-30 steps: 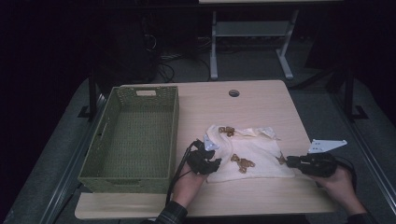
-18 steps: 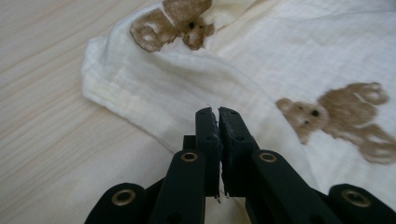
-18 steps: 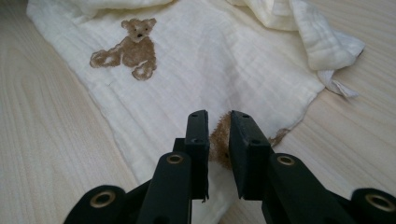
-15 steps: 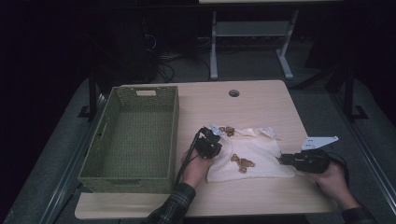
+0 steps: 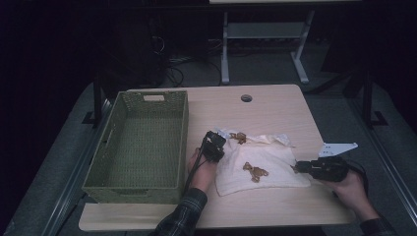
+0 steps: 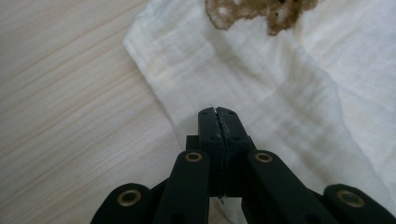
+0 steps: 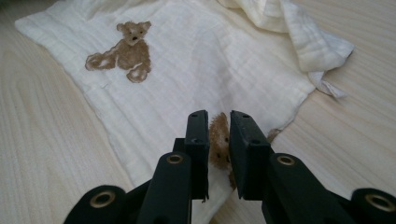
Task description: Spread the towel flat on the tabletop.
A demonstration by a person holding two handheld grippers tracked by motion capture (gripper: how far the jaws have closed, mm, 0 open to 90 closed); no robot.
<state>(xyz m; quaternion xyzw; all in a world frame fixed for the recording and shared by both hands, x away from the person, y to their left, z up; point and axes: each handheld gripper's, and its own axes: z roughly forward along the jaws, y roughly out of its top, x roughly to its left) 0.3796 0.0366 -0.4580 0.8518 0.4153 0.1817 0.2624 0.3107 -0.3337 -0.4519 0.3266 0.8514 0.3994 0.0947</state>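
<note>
- Fingers (image 6: 208, 128) of the left gripper (image 6: 218, 112) clenched flat together, with a sliver of pale fabric caught in the seam between them; judged to be pinching the near edge of the cloth (image 6: 280, 84), not just resting on it.
- Fingers (image 7: 198, 135) of the right gripper (image 7: 218, 116) drawn narrow around a bunched corner of the same cloth, a brown printed patch showing in the slot between them; a firm grasp by the look of it.
- Seen from above: left gripper (image 5: 215, 146) just right of the basket (image 5: 183, 132), at the cloth's edge nearest the basket; right gripper (image 5: 298, 167) well to the right of the basket, at the cloth's far corner.
- Cream muslin cloth (image 5: 268, 162) printed with small brown teddy bears (image 7: 123, 46), lying mostly flat on the table (image 5: 275, 105) just right of the basket, its edge farthest from the person rumpled and folded over.
- Held at two opposite points, probably so the fabric can be lifted taut and spread or folded without sagging in the middle.
- Green woven basket open and close by, a likely place for the cloth once folded.
- Left hand (image 5: 199, 169) beside the basket's near right corner; right hand (image 5: 351, 189) farther right, toward the table's edge.
</note>
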